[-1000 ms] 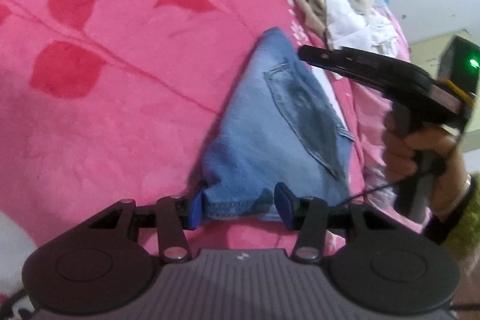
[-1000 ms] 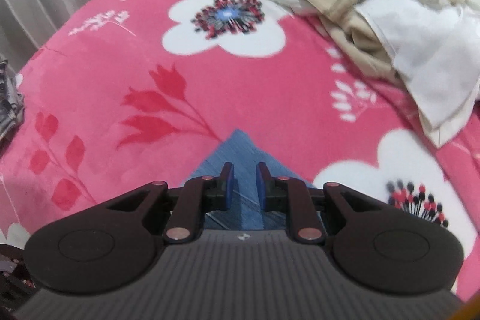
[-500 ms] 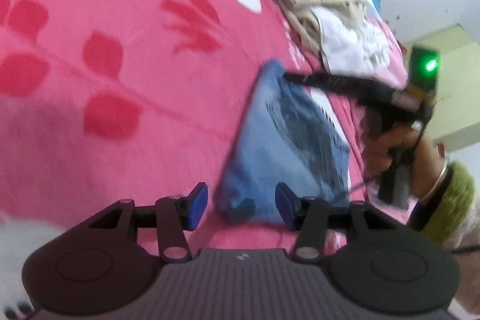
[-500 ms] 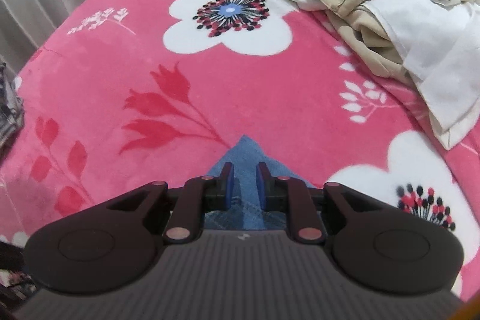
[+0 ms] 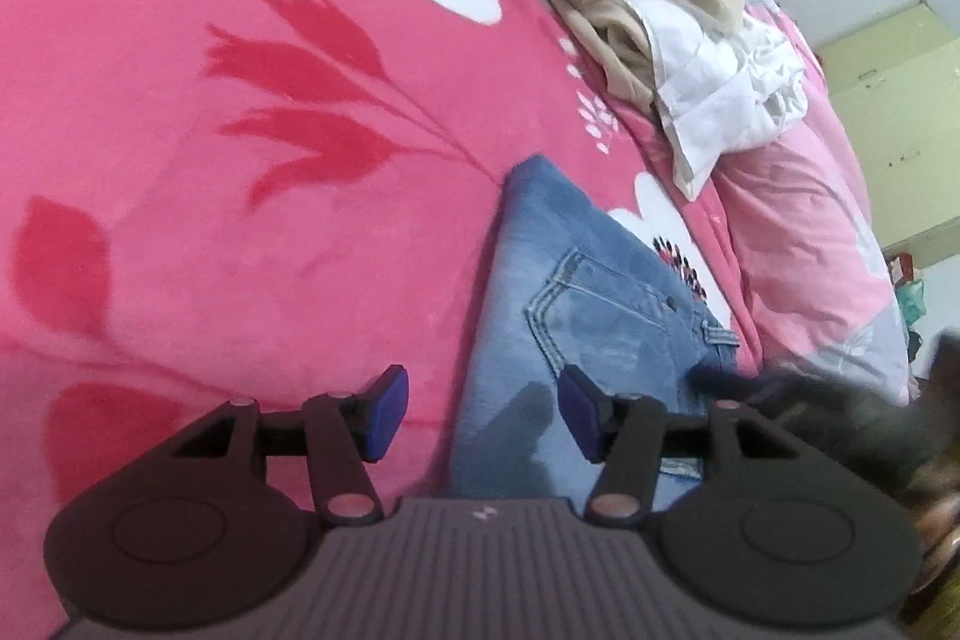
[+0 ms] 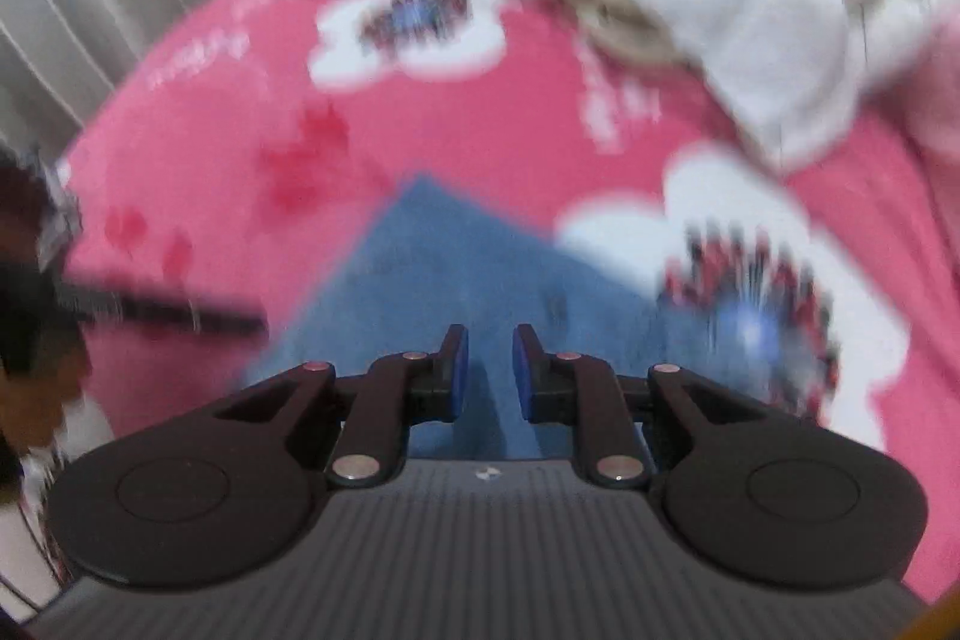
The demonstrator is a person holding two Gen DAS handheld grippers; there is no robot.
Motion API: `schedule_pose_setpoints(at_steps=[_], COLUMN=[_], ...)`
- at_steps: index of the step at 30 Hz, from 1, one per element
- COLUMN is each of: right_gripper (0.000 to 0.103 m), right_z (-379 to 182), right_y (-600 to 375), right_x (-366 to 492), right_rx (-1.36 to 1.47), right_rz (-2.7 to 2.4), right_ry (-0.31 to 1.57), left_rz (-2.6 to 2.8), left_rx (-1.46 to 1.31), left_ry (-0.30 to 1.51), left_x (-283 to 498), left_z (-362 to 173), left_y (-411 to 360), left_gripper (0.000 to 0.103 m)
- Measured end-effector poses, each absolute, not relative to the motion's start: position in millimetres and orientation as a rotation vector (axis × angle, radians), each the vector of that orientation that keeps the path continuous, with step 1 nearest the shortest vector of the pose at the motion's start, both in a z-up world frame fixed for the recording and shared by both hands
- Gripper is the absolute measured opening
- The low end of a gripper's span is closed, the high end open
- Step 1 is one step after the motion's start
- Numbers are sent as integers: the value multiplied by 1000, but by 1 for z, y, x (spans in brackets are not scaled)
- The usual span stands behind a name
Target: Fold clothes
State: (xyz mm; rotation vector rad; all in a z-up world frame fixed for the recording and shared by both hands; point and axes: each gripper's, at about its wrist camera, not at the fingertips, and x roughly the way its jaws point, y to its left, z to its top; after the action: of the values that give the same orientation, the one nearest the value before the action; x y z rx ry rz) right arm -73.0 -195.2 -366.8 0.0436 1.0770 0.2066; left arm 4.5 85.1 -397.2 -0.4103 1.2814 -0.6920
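Folded jeans near the bed's front, clothes pile at the back.

The jeans (image 5: 576, 316) lie flat on the bed (image 5: 240, 232), their pointed corner aimed away toward the clothes pile (image 5: 660, 16), which sits well apart at the far right of the bed. In the left wrist view the left hand-held gripper (image 5: 483, 415) hangs over the jeans' near left edge; in the right wrist view the right hand-held gripper (image 6: 485, 370) hangs above their near end.
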Motion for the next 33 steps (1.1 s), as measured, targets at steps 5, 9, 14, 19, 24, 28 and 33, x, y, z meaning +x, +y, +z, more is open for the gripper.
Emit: schedule_pose_setpoints(at_steps=[5, 9, 14, 19, 24, 28, 33], right_gripper=[18, 37, 55, 63, 69, 69, 73], right_z=[-376, -359, -396, -447, -459, -460, -456], right_y=[-206, -270, -363, -384, -382, -363, -345], right_x=[-83, -109, -117, -74, -73, -97, -95], right_rx=[146, 382, 794, 1052, 1118, 1123, 1076], right_rz=[171, 41, -61, 83, 218, 324, 353], right_ry=[1028, 939, 887, 814, 785, 902, 954], left_rz=[-693, -692, -733, -749, -780, -805, -797], left_rx=[-401, -399, -432, -483, -529, -522, -475], left_ry=[1288, 1301, 1306, 1273, 1298, 1345, 1343], left_x=[5, 16, 31, 42, 44, 27, 30], left_z=[-395, -397, -411, -421, -428, -429, -427], left_y=[75, 60, 41, 29, 30, 38, 36], left_gripper=[58, 60, 60, 59, 60, 60, 61])
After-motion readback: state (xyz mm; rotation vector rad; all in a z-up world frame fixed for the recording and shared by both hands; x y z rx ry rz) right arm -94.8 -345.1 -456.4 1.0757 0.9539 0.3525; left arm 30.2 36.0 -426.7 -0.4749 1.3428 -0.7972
